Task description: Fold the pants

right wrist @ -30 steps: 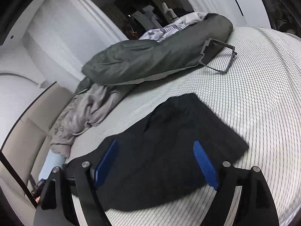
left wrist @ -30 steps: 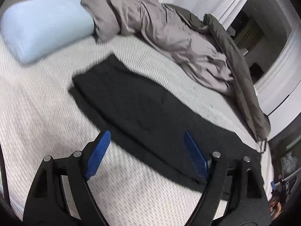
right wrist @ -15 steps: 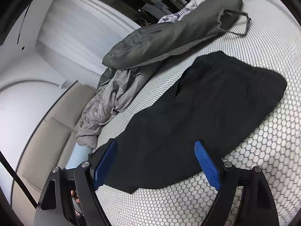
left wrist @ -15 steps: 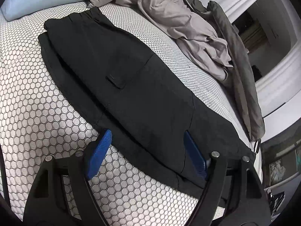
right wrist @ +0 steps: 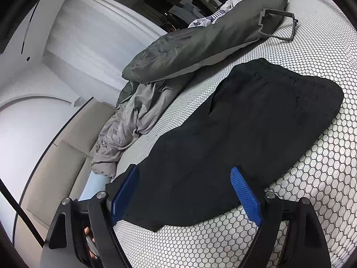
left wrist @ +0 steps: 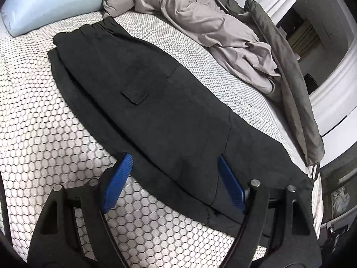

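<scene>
While both sets of jaws stand wide apart and hold nothing, each frames the near edge of the black pants (left wrist: 156,102) between its blue pads. The left gripper (left wrist: 174,183) points down at the long edge of the trouser legs; its left pad sits over bare mattress and its right pad over cloth, so the hem line runs between them. The right gripper (right wrist: 185,192) looks along the garment from the other end, its pads straddling dark cloth near a corner that lies on the bed (right wrist: 312,189).

The pants lie flat, already doubled leg over leg, stretched lengthwise across the honeycomb-patterned mattress, with a pocket flap (left wrist: 136,93) facing up. This spread-out lay probably serves the next fold: with one gripper near each end of the same edge, the cloth could be pinched and carried over on itself.

Beyond the far edge, a crumpled grey sheet (left wrist: 200,22) and a dark green duvet (right wrist: 200,42) heap along the bed, close to the pants but apart from them. A pale blue pillow (left wrist: 51,2) sits past the elastic waistband (left wrist: 96,26). A grey plastic frame (right wrist: 279,24) rests against the duvet. None of this lies on the pants; the bedding only limits room on the far side.
</scene>
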A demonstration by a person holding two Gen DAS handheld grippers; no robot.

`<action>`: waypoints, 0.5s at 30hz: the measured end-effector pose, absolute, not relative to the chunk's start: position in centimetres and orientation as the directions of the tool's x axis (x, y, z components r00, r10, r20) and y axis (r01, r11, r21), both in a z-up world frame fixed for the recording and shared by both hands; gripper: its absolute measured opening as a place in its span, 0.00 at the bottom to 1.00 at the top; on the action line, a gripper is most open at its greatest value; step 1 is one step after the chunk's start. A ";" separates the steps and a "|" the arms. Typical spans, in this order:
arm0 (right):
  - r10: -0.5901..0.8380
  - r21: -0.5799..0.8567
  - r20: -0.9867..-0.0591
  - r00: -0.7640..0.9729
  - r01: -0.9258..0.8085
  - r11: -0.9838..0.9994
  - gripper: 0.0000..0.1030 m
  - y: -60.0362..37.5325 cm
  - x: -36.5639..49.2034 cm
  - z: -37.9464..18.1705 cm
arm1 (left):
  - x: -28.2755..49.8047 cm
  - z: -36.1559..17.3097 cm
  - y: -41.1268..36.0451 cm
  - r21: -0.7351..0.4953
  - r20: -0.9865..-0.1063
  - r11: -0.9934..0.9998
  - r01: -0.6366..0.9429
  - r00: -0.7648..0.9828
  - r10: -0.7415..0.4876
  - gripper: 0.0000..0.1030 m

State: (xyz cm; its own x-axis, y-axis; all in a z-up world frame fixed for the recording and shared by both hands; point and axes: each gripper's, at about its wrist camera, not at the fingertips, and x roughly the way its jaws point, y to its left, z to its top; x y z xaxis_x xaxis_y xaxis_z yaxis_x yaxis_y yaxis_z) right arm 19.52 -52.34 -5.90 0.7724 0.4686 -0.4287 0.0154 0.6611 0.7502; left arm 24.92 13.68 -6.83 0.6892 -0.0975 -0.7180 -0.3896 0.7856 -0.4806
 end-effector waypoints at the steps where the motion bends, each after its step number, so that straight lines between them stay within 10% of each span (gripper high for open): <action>1: 0.466 0.748 -0.434 0.771 0.019 0.664 0.83 -52.3 19.7 -5.9 | 24.9 -6.9 13.7 -0.488 -0.716 0.782 -0.387 0.690 -0.106 0.74; 15: 0.467 0.743 -0.473 0.747 0.053 0.667 0.83 -51.6 20.7 -6.4 | 26.7 -9.4 14.7 -0.612 -0.697 0.685 -0.396 0.679 -0.231 0.65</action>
State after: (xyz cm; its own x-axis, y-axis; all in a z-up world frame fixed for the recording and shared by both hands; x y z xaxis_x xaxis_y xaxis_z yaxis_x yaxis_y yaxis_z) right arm 20.69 -51.63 -6.35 0.7467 0.4673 -0.4734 0.0532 0.6674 0.7428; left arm 26.73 14.72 -9.38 0.6786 -0.2309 -0.6973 -0.3957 0.6849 -0.6118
